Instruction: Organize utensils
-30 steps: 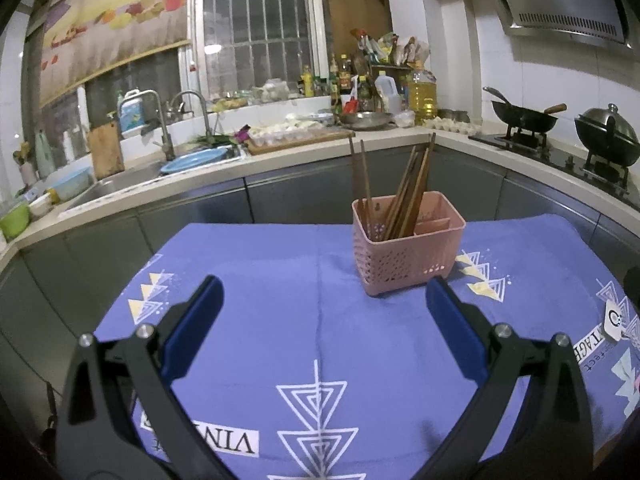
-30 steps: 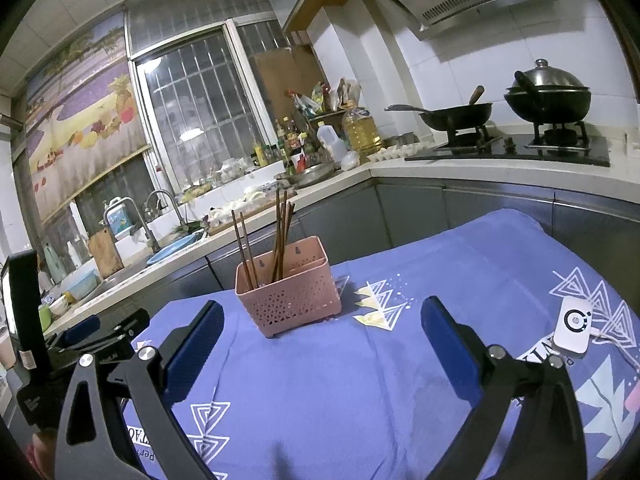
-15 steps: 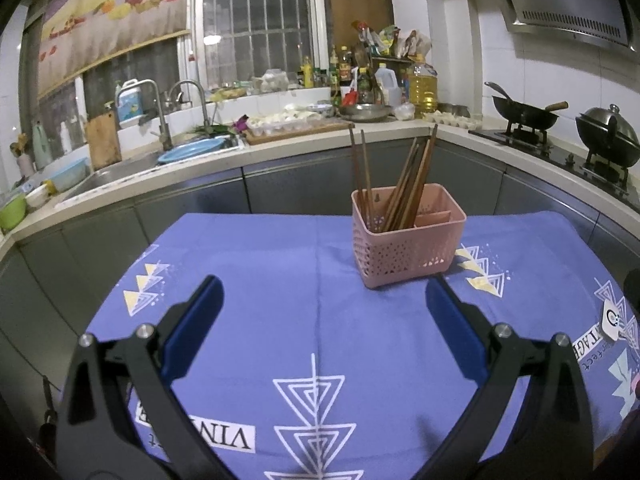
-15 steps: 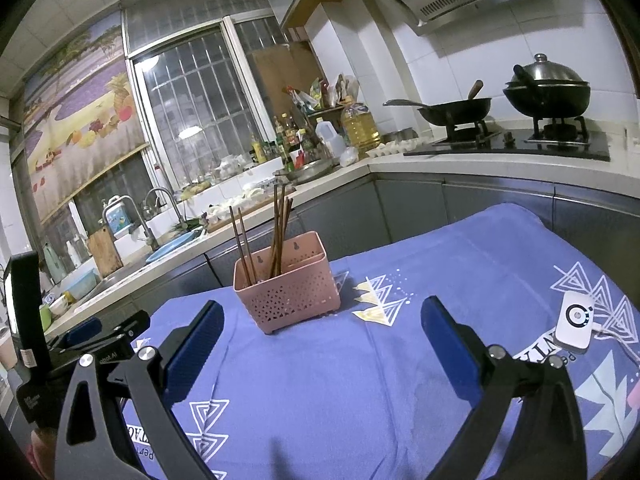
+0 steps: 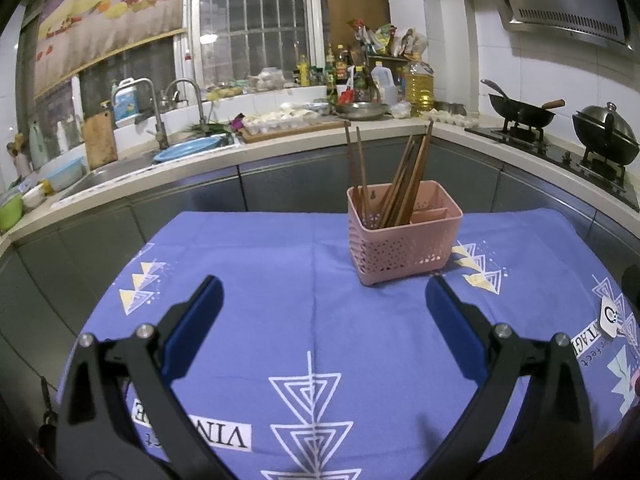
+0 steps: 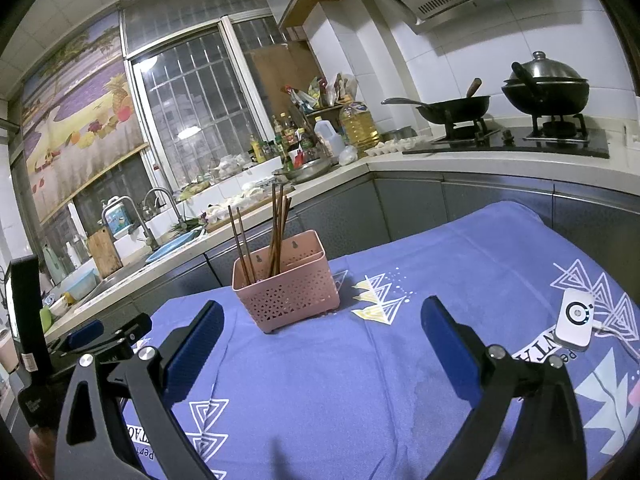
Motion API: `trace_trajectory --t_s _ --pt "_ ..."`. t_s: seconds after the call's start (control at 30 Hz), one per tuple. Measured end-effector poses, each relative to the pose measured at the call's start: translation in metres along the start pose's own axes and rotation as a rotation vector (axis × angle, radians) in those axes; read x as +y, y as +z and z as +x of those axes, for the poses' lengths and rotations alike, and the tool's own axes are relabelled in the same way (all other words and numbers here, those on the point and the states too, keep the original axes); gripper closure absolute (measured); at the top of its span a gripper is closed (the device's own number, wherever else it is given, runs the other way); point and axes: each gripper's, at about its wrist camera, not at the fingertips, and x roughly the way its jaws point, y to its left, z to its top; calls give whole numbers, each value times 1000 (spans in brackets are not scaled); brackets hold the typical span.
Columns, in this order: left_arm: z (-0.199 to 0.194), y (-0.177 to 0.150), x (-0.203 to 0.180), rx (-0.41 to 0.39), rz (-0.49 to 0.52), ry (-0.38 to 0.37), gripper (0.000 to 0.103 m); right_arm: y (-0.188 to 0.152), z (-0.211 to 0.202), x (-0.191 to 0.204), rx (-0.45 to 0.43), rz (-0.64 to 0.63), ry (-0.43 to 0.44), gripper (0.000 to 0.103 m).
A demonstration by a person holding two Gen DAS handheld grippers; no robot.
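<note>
A pink perforated utensil basket (image 5: 404,240) (image 6: 289,288) stands on the blue patterned tablecloth (image 5: 312,320) (image 6: 360,360). Several brown wooden chopsticks (image 5: 404,180) (image 6: 276,232) stand upright in it, some leaning right. My left gripper (image 5: 322,296) hovers open above the cloth, short of the basket, nothing between its blue pads. My right gripper (image 6: 320,320) is likewise open and empty, with the basket just beyond its left finger. The left gripper's fingers (image 6: 86,330) show at the left edge of the right wrist view.
A small white device with a cable (image 6: 576,320) (image 5: 610,318) lies on the cloth at the right. Behind the table runs a kitchen counter with a sink (image 5: 120,168), bottles (image 5: 418,84) and a stove with a wok and pot (image 6: 544,88).
The left wrist view has lifted and pulled back slightly, so the basket sits a little lower and farther. Both grippers stay open and empty; the basket and chopsticks have not moved.
</note>
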Motion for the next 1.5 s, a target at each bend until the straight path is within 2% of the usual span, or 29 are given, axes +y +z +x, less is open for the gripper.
trace_trajectory --t_s 0.43,1.07,1.5 --pt "4 -4 -2 14 11 27 6 0 -1 2 2 2 -1 6" --pt "9 -10 1 42 15 50 6 -21 -3 4 20 6 0 6" --pt "10 -14 2 45 15 55 6 -17 2 6 26 8 0 6"
